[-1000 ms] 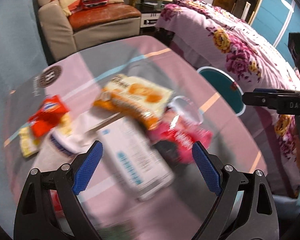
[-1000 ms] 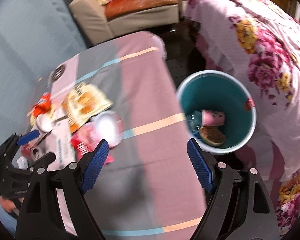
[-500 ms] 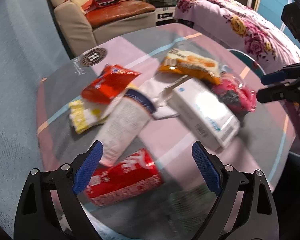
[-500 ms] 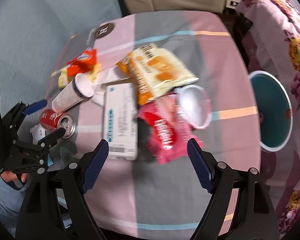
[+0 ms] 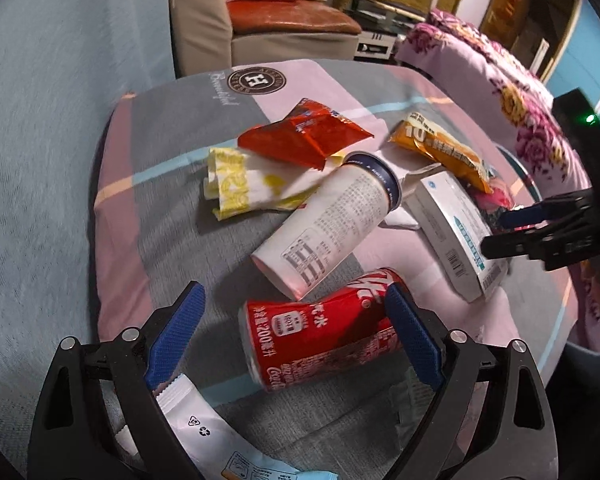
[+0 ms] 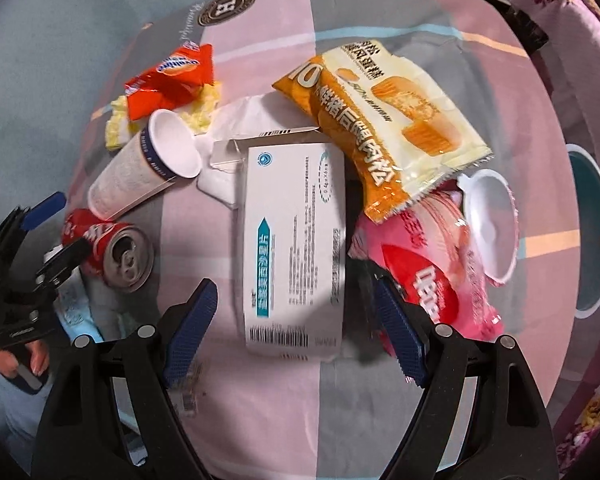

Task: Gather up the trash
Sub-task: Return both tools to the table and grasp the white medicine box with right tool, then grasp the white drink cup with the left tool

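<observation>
Trash lies heaped on a table under a pink and grey cloth [image 5: 160, 128]. My left gripper [image 5: 294, 338] is open and straddles a dented red cola can [image 5: 320, 340] lying on its side; the pads do not press it. Just beyond the can lies a white paper cup [image 5: 332, 224], then a red wrapper [image 5: 304, 136] and a yellow one [image 5: 240, 184]. My right gripper [image 6: 296, 324] is open above a white medicine box [image 6: 296, 240]. Right of the box are a pink bag [image 6: 428, 272], a white lid [image 6: 492, 224] and an orange snack bag [image 6: 392, 120].
A teal bin [image 6: 596, 232] stands on the floor off the table's right edge, beside a floral bed [image 5: 512, 92]. A white sachet [image 5: 196, 420] lies under the left gripper. A beige armchair [image 5: 220, 24] stands behind the table. A hand [image 6: 16, 360] holds the left gripper's grip.
Both grippers swept left across the table and sank. The bin slid from the middle of the right view to its edge. The can came between the left fingers, the box between the right ones.
</observation>
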The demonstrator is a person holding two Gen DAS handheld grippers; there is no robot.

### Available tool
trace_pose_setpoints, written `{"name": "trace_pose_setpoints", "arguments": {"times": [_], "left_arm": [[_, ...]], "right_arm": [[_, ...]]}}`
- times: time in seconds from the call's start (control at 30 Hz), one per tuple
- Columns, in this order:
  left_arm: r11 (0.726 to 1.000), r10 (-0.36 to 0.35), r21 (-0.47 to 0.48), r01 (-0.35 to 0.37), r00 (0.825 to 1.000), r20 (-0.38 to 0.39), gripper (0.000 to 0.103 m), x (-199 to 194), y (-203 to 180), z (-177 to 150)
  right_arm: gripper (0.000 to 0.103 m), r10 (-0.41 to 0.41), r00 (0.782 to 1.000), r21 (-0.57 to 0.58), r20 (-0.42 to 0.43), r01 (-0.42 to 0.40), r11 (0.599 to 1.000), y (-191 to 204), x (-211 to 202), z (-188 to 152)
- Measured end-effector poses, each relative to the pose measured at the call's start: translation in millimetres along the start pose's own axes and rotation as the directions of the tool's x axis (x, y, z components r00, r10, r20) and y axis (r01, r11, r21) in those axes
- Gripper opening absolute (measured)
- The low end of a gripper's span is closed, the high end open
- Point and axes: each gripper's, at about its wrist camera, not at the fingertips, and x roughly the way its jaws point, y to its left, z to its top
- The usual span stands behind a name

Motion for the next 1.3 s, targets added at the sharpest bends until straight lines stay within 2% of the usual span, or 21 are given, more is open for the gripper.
{"name": "trace_pose_setpoints", "arguments": {"times": [0.07,0.17,0.43,0.5,0.53,0.57,0.63,0.77,0.87,0.97,1.1,1.3], "left_arm": [[1.000,-0.007,-0.020,0.007,1.000,0.002,0.099,1,4,-1],[0.997,-0.051,-0.056,0.051,0.999,0.003,0.099,4,9,-3],[0.987,-0.112,-0.112,0.112,0.994,0.006,0.099,7,17,-7],[0.985,-0.120,-0.123,0.120,0.993,0.005,0.099,8,17,-8],[0.984,-0.127,-0.126,0.126,0.992,0.002,0.099,9,15,-8],[0.983,-0.136,-0.126,0.135,0.991,-0.001,0.099,10,13,-8],[0.983,-0.140,-0.117,0.139,0.990,-0.004,0.099,11,7,-8],[0.995,-0.076,-0.066,0.077,0.997,0.013,0.099,6,-2,1],[0.992,-0.092,-0.083,0.095,0.995,0.037,0.099,4,0,14],[0.996,-0.074,-0.045,0.076,0.997,0.038,0.099,10,-8,28],[0.999,-0.045,0.024,0.045,0.999,-0.010,0.099,33,-23,46],[0.997,-0.020,0.073,0.027,0.996,-0.082,0.099,62,-33,55]], "right_arm": [[0.077,-0.006,1.000,0.002,-0.008,0.006,1.000,1,7,5],[0.077,-0.011,1.000,0.004,-0.015,0.011,1.000,3,17,13],[0.077,-0.037,0.999,-0.022,-0.012,0.037,0.999,12,35,25],[0.072,-0.077,0.997,-0.056,0.009,0.077,0.995,19,36,24],[0.062,-0.079,0.996,-0.074,0.027,0.081,0.994,23,35,23],[0.058,-0.061,0.998,-0.080,0.028,0.063,0.995,24,34,22],[0.058,-0.046,0.998,-0.089,0.034,0.049,0.995,27,31,20],[0.058,-0.013,0.998,-0.087,0.057,0.017,0.996,22,13,11],[0.058,0.010,0.997,-0.075,0.079,-0.004,0.997,17,-1,9],[0.058,0.029,0.995,-0.058,0.096,-0.023,0.998,8,-16,7],[0.058,0.050,0.991,-0.047,0.124,-0.045,0.998,2,-35,3],[0.058,0.027,0.981,-0.021,0.190,-0.023,1.000,-20,-63,1]]}}
